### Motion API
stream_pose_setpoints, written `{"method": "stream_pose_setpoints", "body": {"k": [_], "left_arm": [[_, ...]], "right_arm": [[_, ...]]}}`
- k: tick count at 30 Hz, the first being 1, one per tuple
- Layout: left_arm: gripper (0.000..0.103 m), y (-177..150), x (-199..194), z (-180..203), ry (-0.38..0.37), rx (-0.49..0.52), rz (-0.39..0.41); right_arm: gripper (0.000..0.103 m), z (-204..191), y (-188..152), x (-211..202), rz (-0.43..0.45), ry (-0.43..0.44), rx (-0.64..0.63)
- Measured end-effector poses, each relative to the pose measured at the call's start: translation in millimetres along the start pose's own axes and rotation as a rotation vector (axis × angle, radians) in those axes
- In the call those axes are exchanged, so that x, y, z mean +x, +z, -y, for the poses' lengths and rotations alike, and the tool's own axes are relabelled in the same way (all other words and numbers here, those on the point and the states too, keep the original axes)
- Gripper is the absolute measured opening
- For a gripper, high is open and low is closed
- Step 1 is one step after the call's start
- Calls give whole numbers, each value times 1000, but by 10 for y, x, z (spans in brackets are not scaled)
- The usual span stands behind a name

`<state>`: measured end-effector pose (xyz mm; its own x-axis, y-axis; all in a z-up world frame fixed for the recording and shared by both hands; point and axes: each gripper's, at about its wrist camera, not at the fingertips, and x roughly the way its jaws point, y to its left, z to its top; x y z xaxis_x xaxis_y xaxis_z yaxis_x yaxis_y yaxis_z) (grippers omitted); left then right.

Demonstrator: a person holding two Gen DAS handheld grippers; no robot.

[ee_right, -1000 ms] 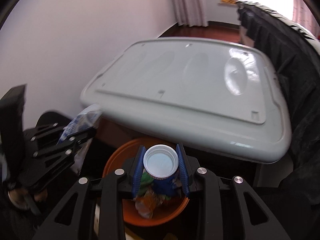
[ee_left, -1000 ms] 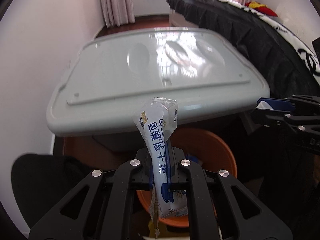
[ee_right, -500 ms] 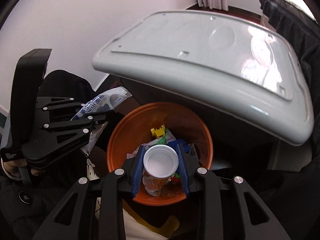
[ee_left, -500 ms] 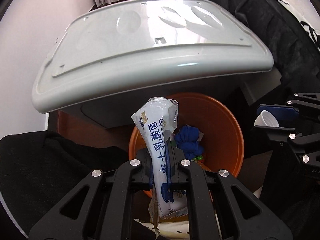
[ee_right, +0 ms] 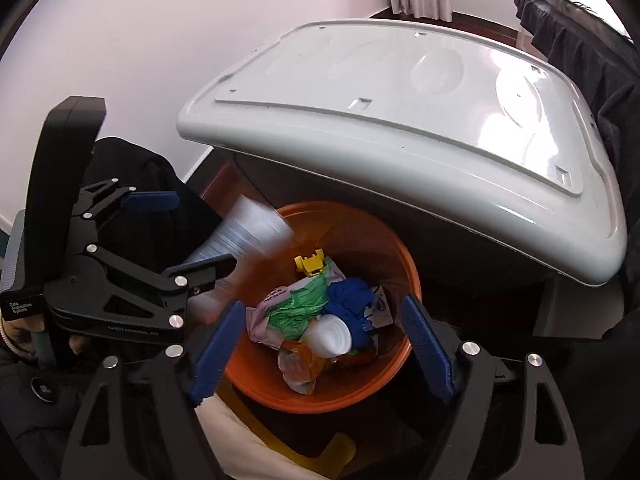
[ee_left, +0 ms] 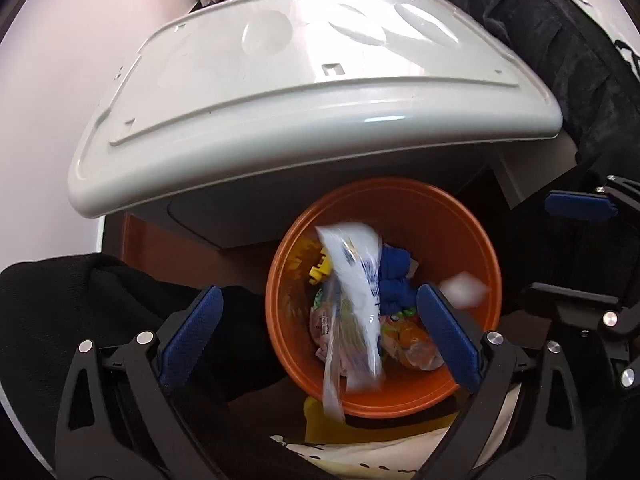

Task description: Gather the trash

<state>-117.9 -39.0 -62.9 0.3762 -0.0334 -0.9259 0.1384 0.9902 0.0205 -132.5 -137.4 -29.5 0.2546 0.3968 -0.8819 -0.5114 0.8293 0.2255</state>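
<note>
An orange bin (ee_left: 472, 224) (ee_right: 404, 264) stands below both grippers, holding wrappers, a blue cloth and a yellow piece. My left gripper (ee_left: 320, 332) is open above it. A white and blue wrapper (ee_left: 356, 292) falls blurred between its fingers; it also shows in the right wrist view (ee_right: 244, 232). My right gripper (ee_right: 324, 348) is open over the bin. A white plastic cup (ee_right: 330, 336) lies on the trash below it, and shows blurred in the left wrist view (ee_left: 464, 290).
A grey plastic lid (ee_left: 304, 92) (ee_right: 420, 92) juts out just behind the bin. Dark fabric (ee_left: 560, 40) lies at the right. A black garment (ee_left: 80, 296) is at the left. A yellow object (ee_right: 320, 456) lies under the bin's near edge.
Both grippers opened over the bin. The wrapper left my left gripper and is falling. The cup left my right gripper and dropped into the bin.
</note>
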Motion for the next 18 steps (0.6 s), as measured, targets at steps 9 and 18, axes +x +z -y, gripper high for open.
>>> {"method": "stream_pose_setpoints", "body": {"k": [9, 18], "left_arm": [[95, 31, -23, -27, 5, -9, 5], [95, 392, -212, -293, -14, -98, 110]], "right_arm": [[93, 164, 41, -190, 65, -87, 36], [98, 568, 567, -496, 237, -240, 149]]}}
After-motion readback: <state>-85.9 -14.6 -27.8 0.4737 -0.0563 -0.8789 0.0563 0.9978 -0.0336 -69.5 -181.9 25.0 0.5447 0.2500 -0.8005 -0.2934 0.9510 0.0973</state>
